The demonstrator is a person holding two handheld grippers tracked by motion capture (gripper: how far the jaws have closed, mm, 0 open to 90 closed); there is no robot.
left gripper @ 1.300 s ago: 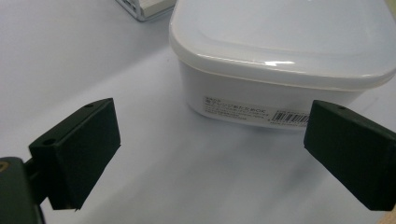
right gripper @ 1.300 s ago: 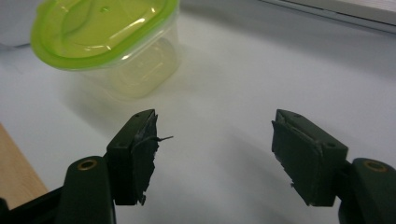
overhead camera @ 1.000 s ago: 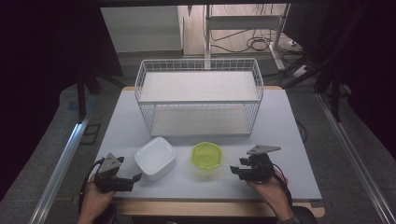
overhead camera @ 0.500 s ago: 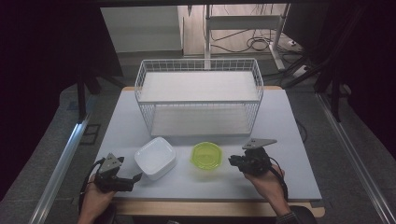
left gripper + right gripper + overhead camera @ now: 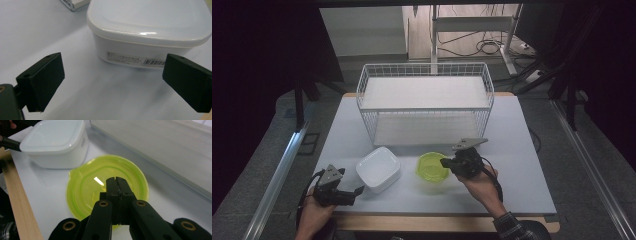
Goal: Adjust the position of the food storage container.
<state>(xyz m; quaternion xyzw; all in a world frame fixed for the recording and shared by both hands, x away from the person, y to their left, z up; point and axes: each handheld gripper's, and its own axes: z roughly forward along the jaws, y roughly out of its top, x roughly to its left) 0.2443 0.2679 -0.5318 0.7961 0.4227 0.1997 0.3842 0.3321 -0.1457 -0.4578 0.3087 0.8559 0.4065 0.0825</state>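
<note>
Right gripper [image 5: 446,162] now moved over green lidded container [image 5: 432,166], jaws just closed, empty; left gripper [image 5: 358,190] open, left gripper view showing white container's [image 5: 150,30] barcode label [image 5: 136,60].

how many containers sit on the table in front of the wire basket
2: a white square lidded plastic container toward the left, and a translucent green round plastic container just right of it. None seem hidden.

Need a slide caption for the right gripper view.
Right gripper, jaws shut and empty, above the green bowl, white lidded container behind.
</note>
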